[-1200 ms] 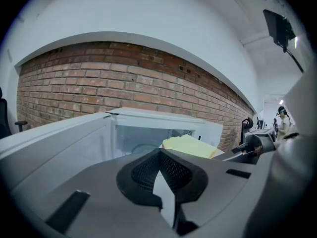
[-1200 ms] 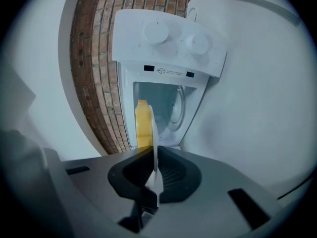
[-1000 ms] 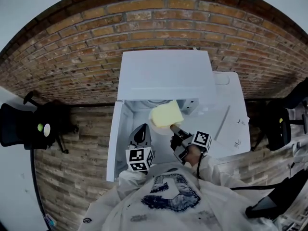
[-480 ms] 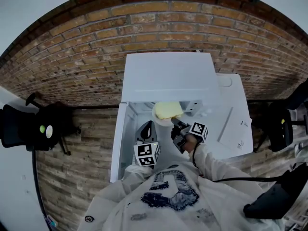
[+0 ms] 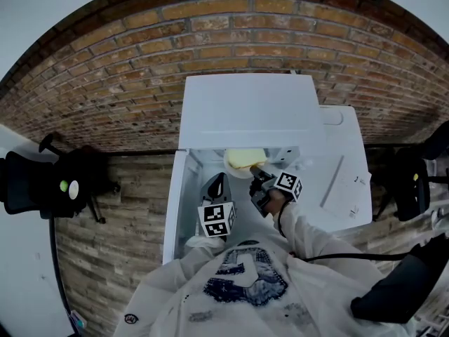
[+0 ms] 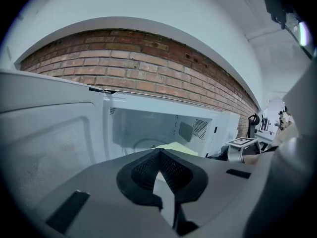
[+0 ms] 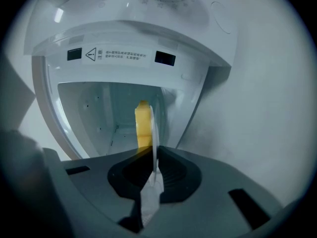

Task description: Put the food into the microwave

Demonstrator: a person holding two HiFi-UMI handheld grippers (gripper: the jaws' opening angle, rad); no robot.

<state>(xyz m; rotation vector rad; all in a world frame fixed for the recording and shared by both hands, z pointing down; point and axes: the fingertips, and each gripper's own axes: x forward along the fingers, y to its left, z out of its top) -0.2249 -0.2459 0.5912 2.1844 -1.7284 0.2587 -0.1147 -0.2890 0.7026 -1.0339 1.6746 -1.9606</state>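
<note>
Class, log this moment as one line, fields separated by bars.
right hand-held gripper: shut on plate rim | food: on plate, partly inside microwave | left hand-held gripper: shut, empty | door: open

A: Light?
B: Even and soft; white microwave [image 5: 245, 111] top nearly blown out, cavity dimmer.
A: Sharpness?
B: Heavy fisheye bend, dark vignetted corners (all three views); foreground blurred in both gripper views.

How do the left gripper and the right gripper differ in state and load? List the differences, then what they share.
The right gripper is shut on the rim of a plate carrying yellow food; the left gripper is shut on nothing. The right gripper holds its load at the mouth of the microwave; the left gripper only hangs in front of it. Both point into the open microwave.
</note>
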